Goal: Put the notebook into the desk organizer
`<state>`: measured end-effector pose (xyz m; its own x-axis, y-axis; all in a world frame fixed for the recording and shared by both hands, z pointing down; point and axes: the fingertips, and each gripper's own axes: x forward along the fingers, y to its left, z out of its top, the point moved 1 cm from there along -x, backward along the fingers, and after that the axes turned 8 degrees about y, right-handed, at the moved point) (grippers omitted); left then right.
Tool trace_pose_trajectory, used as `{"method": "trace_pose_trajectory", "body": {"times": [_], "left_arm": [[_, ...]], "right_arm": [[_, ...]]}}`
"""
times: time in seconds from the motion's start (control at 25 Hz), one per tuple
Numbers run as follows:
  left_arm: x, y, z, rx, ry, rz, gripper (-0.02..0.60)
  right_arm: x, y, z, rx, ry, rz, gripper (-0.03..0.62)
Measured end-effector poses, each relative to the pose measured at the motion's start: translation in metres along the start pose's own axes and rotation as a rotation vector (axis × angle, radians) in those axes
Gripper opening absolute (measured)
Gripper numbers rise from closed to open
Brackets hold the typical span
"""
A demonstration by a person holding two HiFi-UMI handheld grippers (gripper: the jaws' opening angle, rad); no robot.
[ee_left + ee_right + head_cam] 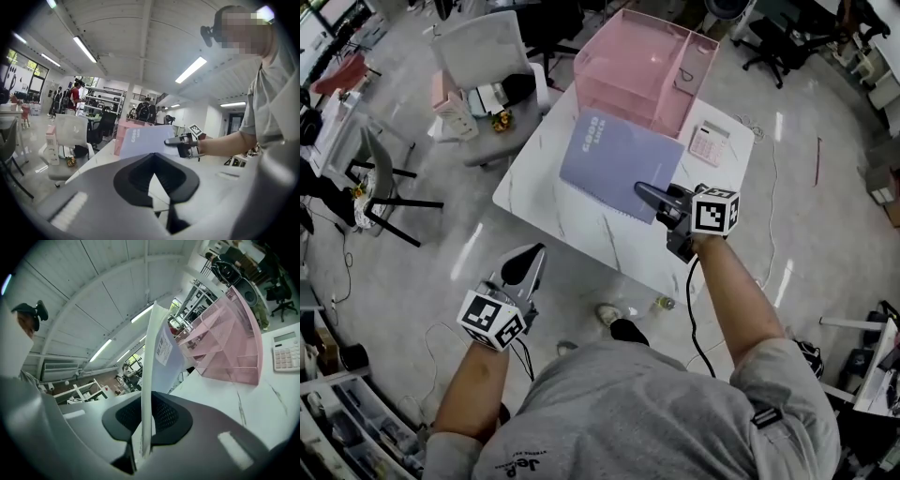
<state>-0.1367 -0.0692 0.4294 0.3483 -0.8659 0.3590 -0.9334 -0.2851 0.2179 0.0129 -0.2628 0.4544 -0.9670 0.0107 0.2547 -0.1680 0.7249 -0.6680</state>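
Note:
A lavender notebook (619, 164) hangs tilted over the white table (534, 178), held by its near edge. My right gripper (645, 195) is shut on the notebook, whose edge (149, 380) runs upright between the jaws. Just beyond it stands the pink desk organizer (642, 70), also seen as a pink mesh rack (229, 348). My left gripper (523, 265) is shut and empty, off the table's near left corner. From the left gripper (154, 180) view the notebook (143, 140) and the right gripper (171, 141) show ahead.
A pink-and-white calculator (709, 142) lies on the table right of the organizer. A white office chair (483, 56) with items on it stands at the back left. Another chair (384, 178) and cluttered shelves line the left side.

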Motion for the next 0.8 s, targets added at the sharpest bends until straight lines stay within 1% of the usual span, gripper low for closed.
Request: {"method": "trace_pose_trajectory", "body": {"times": [0.12,0.2,0.28,0.4,0.48,0.52,0.56,0.6,0.64,0.68,0.72,0.8], "left_arm": [[0.021,0.008,0.005,-0.037,-0.003,-0.005,0.055],[0.038,0.012,0.008,-0.111,-0.023,-0.040,0.055],[0.058,0.017,0.009,-0.241,-0.048,-0.081,0.055],[0.093,0.025,-0.001,-0.504,-0.075,-0.129,0.055],[0.119,0.022,-0.007,-0.663,-0.091,-0.197,0.057],[0.132,0.017,-0.008,-0.725,-0.100,-0.248,0.138],[0.144,0.012,-0.006,-0.778,-0.111,-0.300,0.243],[0.153,0.009,-0.004,-0.820,-0.126,-0.337,0.295],[0.161,0.010,-0.002,-0.855,-0.141,-0.354,0.340],[0.167,0.014,-0.001,-0.886,-0.158,-0.360,0.365],[0.172,0.018,0.000,-0.916,-0.176,-0.361,0.374],[0.179,0.029,0.003,-0.970,-0.209,-0.369,0.374]], "right_arm": [[0.007,-0.006,0.009,0.015,-0.007,0.034,0.032],[0.009,-0.006,0.014,0.019,-0.005,0.057,0.032],[0.008,-0.004,0.018,0.023,-0.008,0.084,0.032],[0.004,-0.004,0.024,0.029,-0.024,0.120,0.032],[0.001,-0.004,0.027,0.042,-0.036,0.144,0.032],[0.001,-0.004,0.029,0.050,-0.041,0.157,0.032],[0.001,-0.003,0.030,0.059,-0.046,0.170,0.032],[0.001,-0.002,0.031,0.068,-0.051,0.182,0.032],[0.001,-0.001,0.031,0.079,-0.058,0.193,0.032],[0.001,-0.001,0.031,0.091,-0.064,0.201,0.032],[0.002,0.000,0.030,0.104,-0.070,0.204,0.032],[0.005,-0.001,0.028,0.131,-0.079,0.202,0.032]]}}
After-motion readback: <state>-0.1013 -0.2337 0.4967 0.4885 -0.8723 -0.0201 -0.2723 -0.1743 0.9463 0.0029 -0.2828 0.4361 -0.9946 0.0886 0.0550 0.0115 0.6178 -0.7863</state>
